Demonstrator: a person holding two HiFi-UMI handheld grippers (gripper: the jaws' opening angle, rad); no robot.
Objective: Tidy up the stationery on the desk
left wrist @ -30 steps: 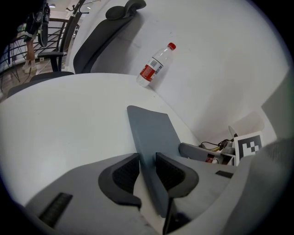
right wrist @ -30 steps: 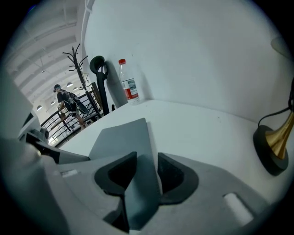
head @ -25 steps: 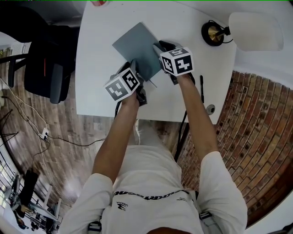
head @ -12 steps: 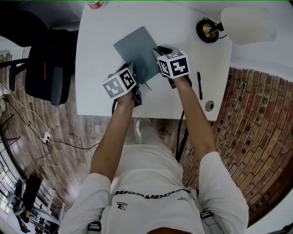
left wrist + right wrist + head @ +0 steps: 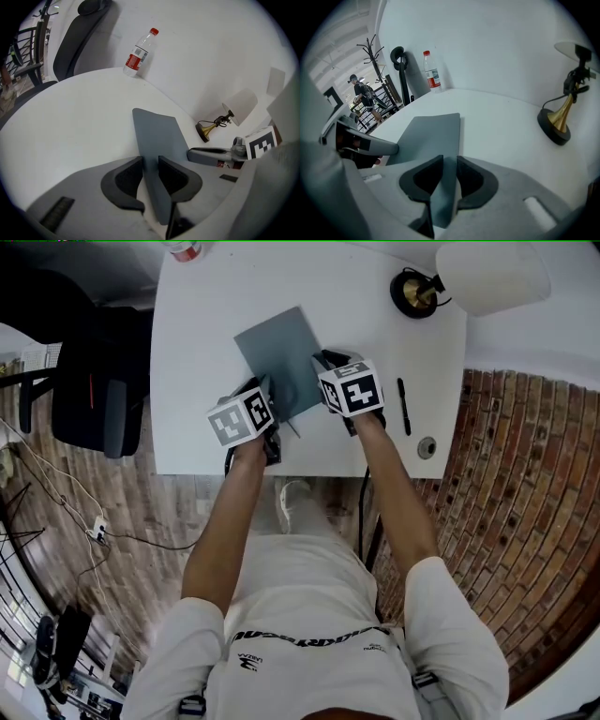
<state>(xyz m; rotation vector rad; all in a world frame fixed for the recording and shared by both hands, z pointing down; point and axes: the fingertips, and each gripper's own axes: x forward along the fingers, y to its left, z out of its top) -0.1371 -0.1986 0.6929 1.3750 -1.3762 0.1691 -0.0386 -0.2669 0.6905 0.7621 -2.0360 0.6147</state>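
A flat grey-blue notebook (image 5: 281,352) lies slantwise on the white desk (image 5: 202,324), its near edge raised. My left gripper (image 5: 269,390) is shut on the notebook's near-left corner, and the cover (image 5: 157,136) fills the gap between its pads. My right gripper (image 5: 324,362) is shut on the near-right edge, with the cover (image 5: 433,133) pinched between its pads. Both pairs of jaws have just been closing on the notebook. A black pen (image 5: 403,406) lies on the desk to the right of my right hand.
A brass-footed lamp (image 5: 412,292) with a white shade stands at the desk's far right. A water bottle (image 5: 138,54) lies at the far-left edge. A black chair (image 5: 94,381) stands left of the desk. A small round fitting (image 5: 427,447) sits near the front-right corner.
Both grippers have drawn back toward the desk's near edge, and the notebook has come with them, away from the lamp.
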